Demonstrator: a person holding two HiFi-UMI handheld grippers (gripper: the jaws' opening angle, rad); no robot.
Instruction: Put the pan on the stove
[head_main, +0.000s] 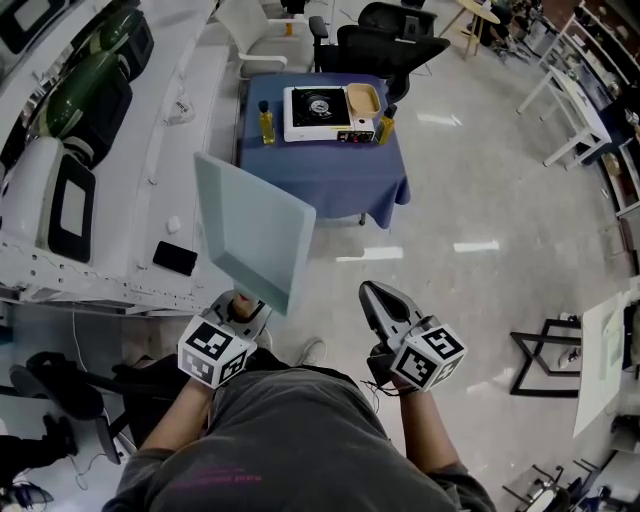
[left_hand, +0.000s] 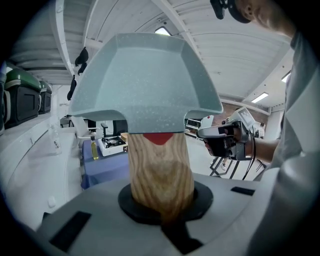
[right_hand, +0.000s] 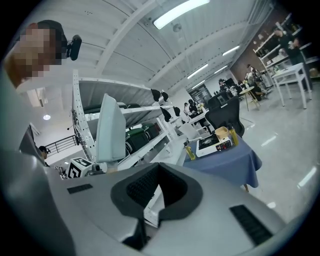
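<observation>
Pale teal pan (head_main: 250, 228), centre-left of the head view, has its wooden handle (left_hand: 160, 170) clamped in the left gripper (head_main: 243, 306). The right gripper (head_main: 374, 297) is closed, empty; the stove (head_main: 318, 108) sits top centre.

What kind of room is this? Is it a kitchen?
Probably not a home kitchen, more likely a lab or workshop: a camp stove sits on a blue-clothed table, with office chairs behind and white storage racks alongside.
</observation>
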